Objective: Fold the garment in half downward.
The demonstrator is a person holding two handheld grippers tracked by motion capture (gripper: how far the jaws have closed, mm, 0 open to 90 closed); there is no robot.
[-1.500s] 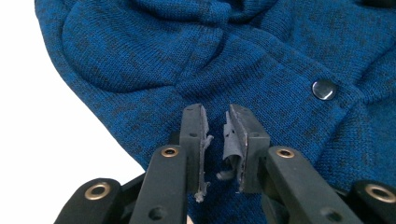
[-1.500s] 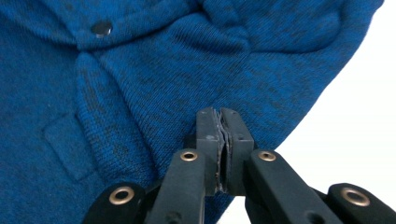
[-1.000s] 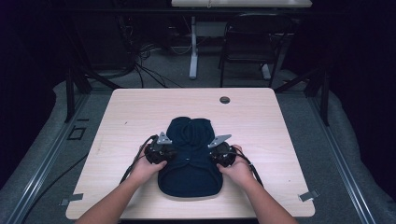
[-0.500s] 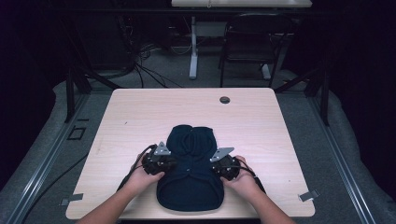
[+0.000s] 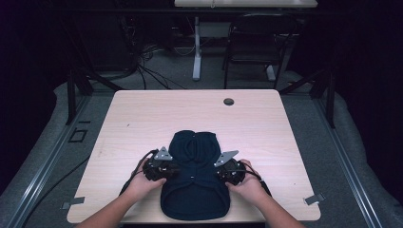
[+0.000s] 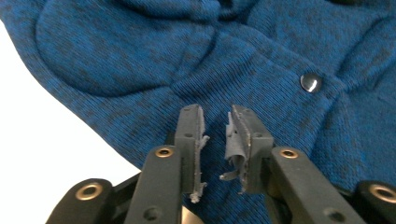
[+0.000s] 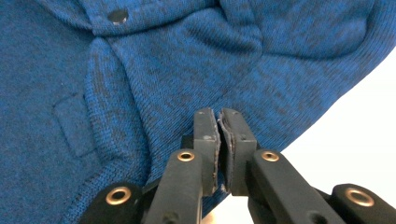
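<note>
- The blue knit garment (image 5: 195,178) lies low and centre in the high view, its near hem close to the table's (image 5: 142,118) bottom edge, already gathered into a compact bundle with a rounded hood-like part toward the frame's middle.
- I judge the folding well along: both sides look tucked in and the bundle sits tidy; what seems left is a last fold or smoothing, then drawing my claws away.
- My left gripper (image 5: 161,170) sits at the bundle's left edge. In the left gripper view my left claw's jaws have just been opening; a clear gap shows between them (image 6: 215,140), no cloth pinched, only fabric lying beyond them.
- My right gripper (image 5: 230,172) sits at the right edge. In the right gripper view its jaws (image 7: 219,140) have just begun parting, with only a thin slit between them; I see no cloth caught in it.
- The high view gives the whole outline, the bare tabletop and a small dark round fitting (image 5: 229,101) in the upper part of the table.
- The gripper views instead show the true bright blue weave, a dark snap button (image 6: 310,82) at the right of the left one, and a sewn rectangular patch (image 7: 77,123) at the left of the right one.
</note>
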